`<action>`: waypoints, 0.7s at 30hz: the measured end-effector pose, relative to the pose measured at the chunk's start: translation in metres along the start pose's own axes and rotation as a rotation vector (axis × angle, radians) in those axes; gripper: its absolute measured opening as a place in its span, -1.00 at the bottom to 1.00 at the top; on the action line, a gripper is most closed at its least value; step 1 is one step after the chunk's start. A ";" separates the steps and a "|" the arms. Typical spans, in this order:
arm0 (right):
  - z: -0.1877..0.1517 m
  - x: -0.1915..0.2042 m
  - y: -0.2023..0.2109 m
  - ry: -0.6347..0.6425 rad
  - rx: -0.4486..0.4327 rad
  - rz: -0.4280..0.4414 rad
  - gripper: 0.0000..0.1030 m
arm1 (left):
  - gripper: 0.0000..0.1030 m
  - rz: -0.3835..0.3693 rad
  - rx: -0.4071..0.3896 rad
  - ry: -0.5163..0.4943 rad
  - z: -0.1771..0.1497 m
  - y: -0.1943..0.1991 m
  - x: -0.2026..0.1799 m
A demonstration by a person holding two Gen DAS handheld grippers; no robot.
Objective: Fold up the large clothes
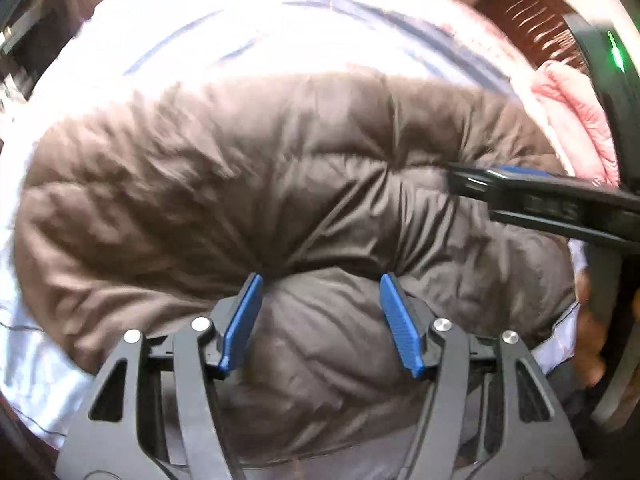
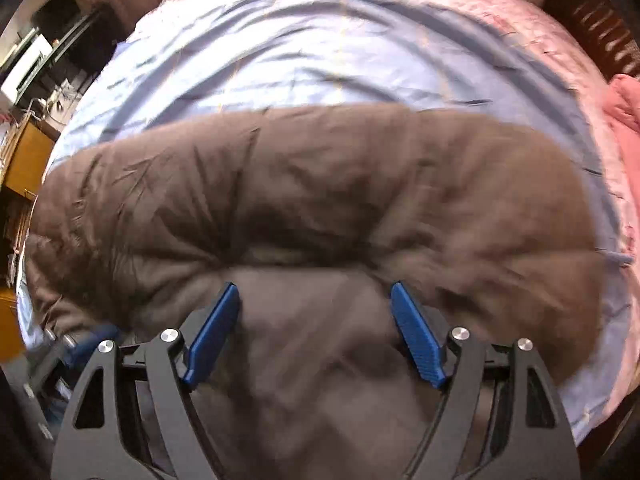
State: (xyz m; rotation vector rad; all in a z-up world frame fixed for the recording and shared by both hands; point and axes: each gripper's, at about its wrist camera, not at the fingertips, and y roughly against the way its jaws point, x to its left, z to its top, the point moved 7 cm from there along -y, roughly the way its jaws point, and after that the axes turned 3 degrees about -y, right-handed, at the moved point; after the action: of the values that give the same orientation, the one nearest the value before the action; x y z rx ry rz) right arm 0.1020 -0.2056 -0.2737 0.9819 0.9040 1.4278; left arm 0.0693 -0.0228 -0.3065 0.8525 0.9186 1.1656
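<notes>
Two grippers are held over a brown padded jacket (image 1: 256,184) that is spread on a bed covered by a pale blue sheet (image 2: 320,48). The jacket lies across the near part of the sheet, bunched into a thick roll along its far edge, with a flatter part nearer the cameras. A pink quilt (image 2: 624,128) is seen beyond the jacket, along the far and right-hand edges of the sheet.

The left gripper (image 1: 322,280) is pointed steeply down at the jacket. Its blue pads (image 1: 240,324) are set apart about halfway, and a puffed fold of the jacket swells up between them — whether the pads actually press on that fold cannot be told.

The right gripper (image 2: 316,288) is also angled down at the jacket, its blue pads (image 2: 418,340) spread wide. Flat brown cloth is seen between them, untouched by either pad, so nothing is held. In the left wrist view the right gripper's black finger (image 1: 532,200) reaches in over the jacket's right side. Much of the jacket is blurred.
</notes>
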 end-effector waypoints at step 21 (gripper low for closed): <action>-0.033 -0.040 0.006 -0.163 0.050 0.082 0.79 | 0.46 0.168 -0.069 -0.003 -0.011 0.006 0.020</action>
State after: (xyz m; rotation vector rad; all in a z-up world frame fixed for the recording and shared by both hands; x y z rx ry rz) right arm 0.0706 -0.2459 -0.2831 1.1665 0.7906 1.3766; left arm 0.0597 -0.0013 -0.3078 0.8880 0.8118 1.3325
